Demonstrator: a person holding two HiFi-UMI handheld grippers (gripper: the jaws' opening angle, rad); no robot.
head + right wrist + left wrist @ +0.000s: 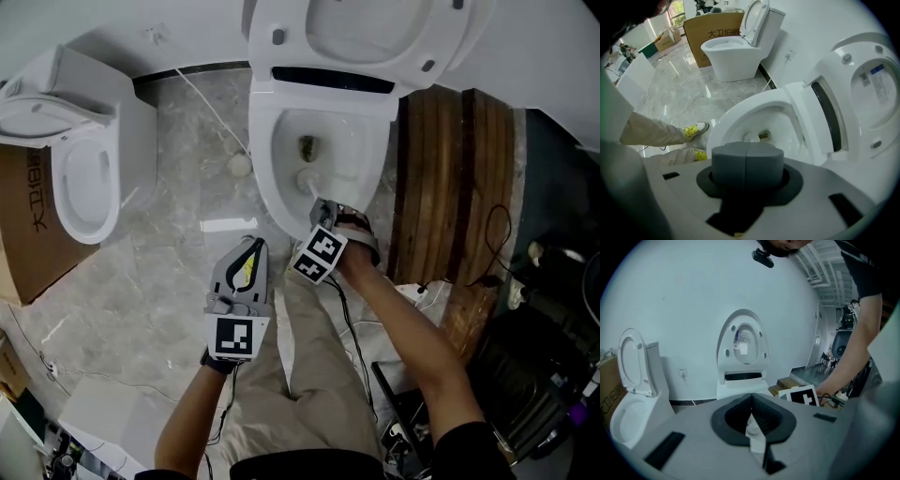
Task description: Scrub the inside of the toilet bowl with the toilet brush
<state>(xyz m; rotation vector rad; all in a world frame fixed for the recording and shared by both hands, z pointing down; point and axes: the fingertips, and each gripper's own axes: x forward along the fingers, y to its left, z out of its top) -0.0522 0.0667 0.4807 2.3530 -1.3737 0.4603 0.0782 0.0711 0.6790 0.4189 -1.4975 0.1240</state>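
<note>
A second white ceramic toilet (80,178), lid raised, stands at the grey marble floor's (178,253) left edge, touching a brown cardboard box (23,225). Dark wooden plank steps (450,178) sit at its right edge.

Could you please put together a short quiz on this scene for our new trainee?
1. True or false: the seat of the toilet being scrubbed is lowered.
2. What does the right hand-held gripper hold? A a sponge; B the toilet brush; C nothing.
3. Fill in: next to the second toilet stands a cardboard ___.

Key: 1 false, the seat is raised; 2 B, with the brush head down in the bowl; 3 box.
</note>
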